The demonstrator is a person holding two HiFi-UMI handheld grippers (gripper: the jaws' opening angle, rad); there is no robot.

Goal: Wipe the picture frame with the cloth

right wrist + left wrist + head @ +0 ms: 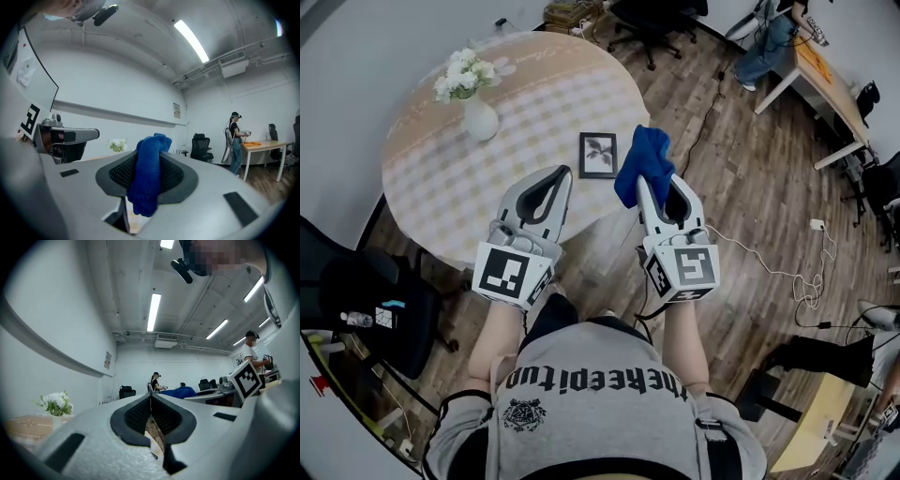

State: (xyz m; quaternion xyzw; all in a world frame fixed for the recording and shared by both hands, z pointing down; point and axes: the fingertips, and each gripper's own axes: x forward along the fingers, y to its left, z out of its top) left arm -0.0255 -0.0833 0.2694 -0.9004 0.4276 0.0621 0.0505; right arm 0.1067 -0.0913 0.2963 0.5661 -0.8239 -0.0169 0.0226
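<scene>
A small black picture frame (598,155) with a leaf print lies flat near the round table's (441,178) right front edge. My right gripper (659,183) is shut on a blue cloth (641,164), which bunches up above the jaws and hangs just right of the frame; in the right gripper view the blue cloth (149,173) fills the gap between the jaws. My left gripper (559,176) is held over the table's front edge, left of the frame, jaws closed with nothing between them (151,401).
A white vase of flowers (471,94) stands on the table's left part. A black office chair (366,300) is at the left. Cables (787,272) trail over the wooden floor on the right. Desks and people are at the far right.
</scene>
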